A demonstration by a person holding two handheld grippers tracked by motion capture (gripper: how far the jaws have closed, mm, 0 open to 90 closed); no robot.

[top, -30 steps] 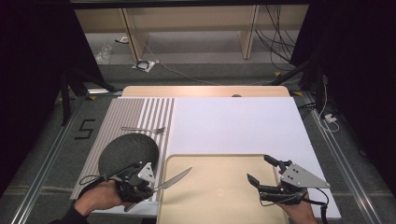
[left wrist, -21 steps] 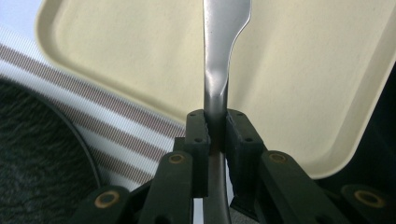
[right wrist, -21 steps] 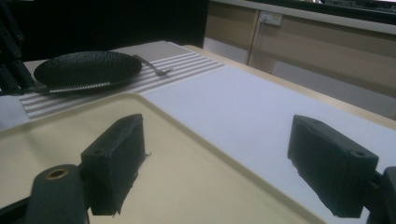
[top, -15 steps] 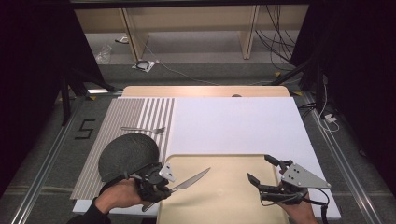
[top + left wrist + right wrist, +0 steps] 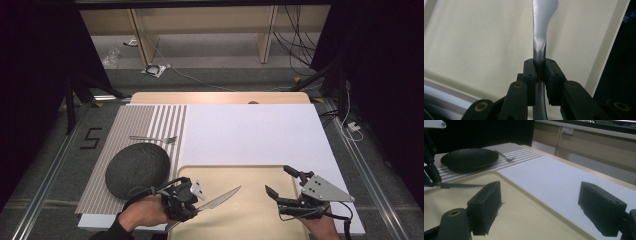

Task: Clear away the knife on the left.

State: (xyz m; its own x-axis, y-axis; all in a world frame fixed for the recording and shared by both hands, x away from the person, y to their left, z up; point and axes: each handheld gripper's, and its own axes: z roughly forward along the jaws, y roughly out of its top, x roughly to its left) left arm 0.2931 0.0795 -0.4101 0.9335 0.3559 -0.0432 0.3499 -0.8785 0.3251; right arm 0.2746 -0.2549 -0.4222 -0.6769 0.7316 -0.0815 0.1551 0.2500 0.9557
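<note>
My left gripper point(image 5: 192, 201) is shut on the handle of a silver table knife point(image 5: 220, 198), its blade pointing right over the cream tray point(image 5: 250, 175). In the left gripper view the jaws clamp the knife point(image 5: 541, 37) just below the blade, above the tray point(image 5: 486, 45). My right gripper point(image 5: 280, 182) hovers at the tray's right side, open with nothing between its fingers. In the right gripper view its gripper point(image 5: 546, 207) stands wide over the tray point(image 5: 524, 215), and the knife's serrated blade point(image 5: 461, 186) shows at the left.
A black plate point(image 5: 138, 169) lies on the striped placemat point(image 5: 145, 125), with a fork point(image 5: 152, 138) behind it. A white mat point(image 5: 250, 135) covers the table's middle and right. In the right gripper view the plate point(image 5: 469, 157) and fork point(image 5: 505, 156) sit at the far left.
My left gripper has carried the knife rightward from beside the black plate to over the tray's left part. The right gripper has stayed put.
</note>
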